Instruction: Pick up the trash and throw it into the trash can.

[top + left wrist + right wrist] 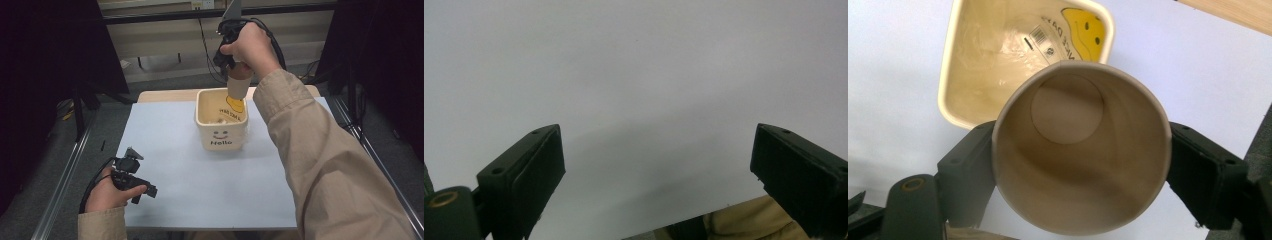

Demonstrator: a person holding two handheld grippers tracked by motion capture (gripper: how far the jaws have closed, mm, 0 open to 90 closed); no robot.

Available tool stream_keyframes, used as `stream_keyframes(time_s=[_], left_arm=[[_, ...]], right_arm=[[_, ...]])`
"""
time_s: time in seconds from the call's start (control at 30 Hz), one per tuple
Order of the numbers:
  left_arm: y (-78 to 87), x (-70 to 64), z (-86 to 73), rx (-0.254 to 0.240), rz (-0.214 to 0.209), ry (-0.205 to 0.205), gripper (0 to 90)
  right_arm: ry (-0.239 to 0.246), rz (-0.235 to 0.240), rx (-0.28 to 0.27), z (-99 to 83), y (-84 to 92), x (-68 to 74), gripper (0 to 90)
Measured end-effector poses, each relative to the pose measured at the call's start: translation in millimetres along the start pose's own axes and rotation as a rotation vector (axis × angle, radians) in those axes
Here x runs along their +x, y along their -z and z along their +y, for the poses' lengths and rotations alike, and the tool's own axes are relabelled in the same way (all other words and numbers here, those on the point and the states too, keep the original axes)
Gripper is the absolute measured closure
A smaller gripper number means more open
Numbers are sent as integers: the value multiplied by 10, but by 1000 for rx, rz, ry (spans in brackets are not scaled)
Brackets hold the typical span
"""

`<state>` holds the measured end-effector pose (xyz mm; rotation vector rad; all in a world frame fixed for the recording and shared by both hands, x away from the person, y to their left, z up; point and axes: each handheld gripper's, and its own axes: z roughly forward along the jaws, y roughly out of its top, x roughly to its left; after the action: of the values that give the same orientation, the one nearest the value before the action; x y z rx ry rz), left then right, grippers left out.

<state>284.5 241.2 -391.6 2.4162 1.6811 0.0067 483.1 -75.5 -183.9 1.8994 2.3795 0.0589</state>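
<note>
I have a brown paper cup (1083, 155) pinched between the fingers (965, 180) of my right gripper (231, 45), one pad on each side of the wall just below the open rim. In the high view it hangs at upper centre of the frame, its base dipping toward the mouth of a cream square container (221, 122) printed with a smiley and the word "Hello". In the right gripper view the cup sits dead centre, mouth toward the camera, with the container behind it at upper left.

I judge the cup very light and thin-walled: plain matte paper, round, tapering to a flat disc at the bottom. It will crush or go oval if I squeeze harder, so a mild grip across the upper wall, where the rolled rim stiffens it, seems the right hold. The paper looks dry and not slippery against the pads.

The container looks rigid, with rounded corners, a smooth glossy inside and something yellow with a barcode label lying within.

My left gripper (131, 176) rests at lower left of the high view over the pale blue-white mat (190, 185) covering the surface, its fingers (524, 175) spread wide apart and holding nothing.
</note>
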Motion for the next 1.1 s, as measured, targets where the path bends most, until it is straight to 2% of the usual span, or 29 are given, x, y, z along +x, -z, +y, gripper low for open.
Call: stream_keyframes(time_s=[0.37, 0.5, 0.87, 1.1], left_arm=[[5, 1, -5, -16, 5, 8, 70], [8, 1, -4, -13, 6, 8, 70], [15, -7, -4, -11, 2, 10, 70], [19, -5, -4, -14, 6, 11, 70]], right_arm=[[35, 9, 42, 14, -415, 153, 197], [25, 15, 56, 12, -529, 173, 196], [28, 15, 68, 14, -621, 165, 191], [37, 15, 52, 20, -627, 172, 176]])
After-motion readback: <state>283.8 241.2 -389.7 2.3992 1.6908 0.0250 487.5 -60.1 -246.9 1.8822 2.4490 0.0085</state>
